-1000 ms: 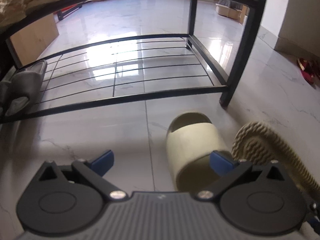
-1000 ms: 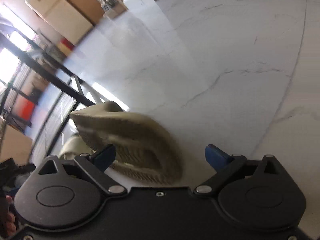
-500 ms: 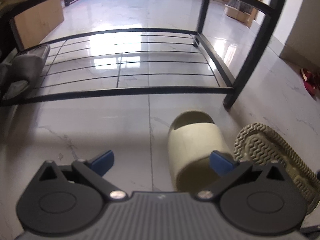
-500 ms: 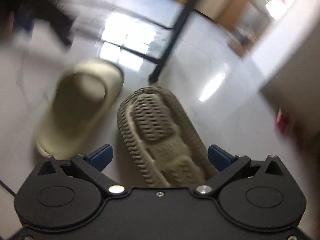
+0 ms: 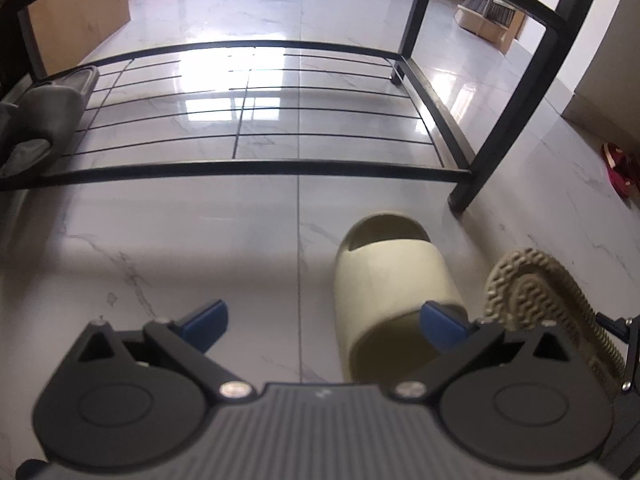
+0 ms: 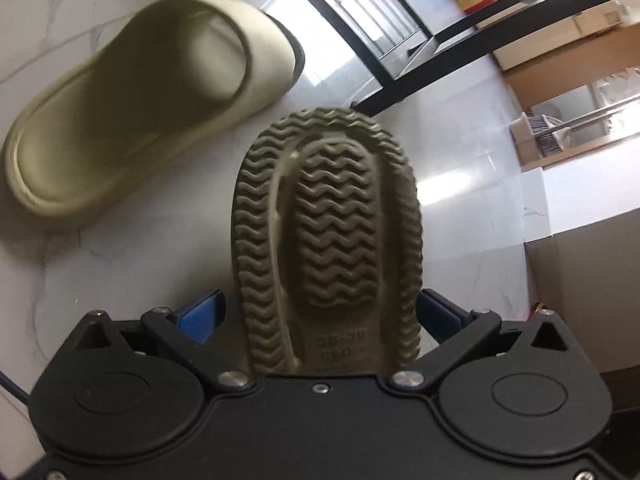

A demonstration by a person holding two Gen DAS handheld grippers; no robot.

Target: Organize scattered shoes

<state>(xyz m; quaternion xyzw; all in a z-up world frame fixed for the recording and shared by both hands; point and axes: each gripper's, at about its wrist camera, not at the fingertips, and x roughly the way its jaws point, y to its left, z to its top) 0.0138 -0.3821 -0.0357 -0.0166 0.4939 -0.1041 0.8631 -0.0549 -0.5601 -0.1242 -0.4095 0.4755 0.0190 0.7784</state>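
A cream slide slipper [image 5: 392,276] stands upright on the tiled floor in front of the black shoe rack [image 5: 256,168]; its toe points at the rack. Right beside it lies its mate [image 5: 540,296], flipped sole up. My left gripper [image 5: 326,318] hovers open just behind the upright slipper, whose heel sits by the right finger. In the right wrist view the overturned slipper [image 6: 332,232] fills the gap of my right gripper [image 6: 318,314], which straddles its heel end with jaws wide. The upright slipper [image 6: 132,104] lies to its left.
A pair of grey slippers [image 5: 44,120] sits at the left end of the rack's lower wire shelf. The rack's front right leg [image 5: 480,168] stands close beyond the cream slippers. A red shoe [image 5: 620,168] lies on the floor far right. Wooden boxes stand behind.
The right gripper swung round and came in over the overturned slipper, now straddling its heel end. That slipper went from tilted to lying flat. The left gripper drifted slightly; the view of the rack shifted.
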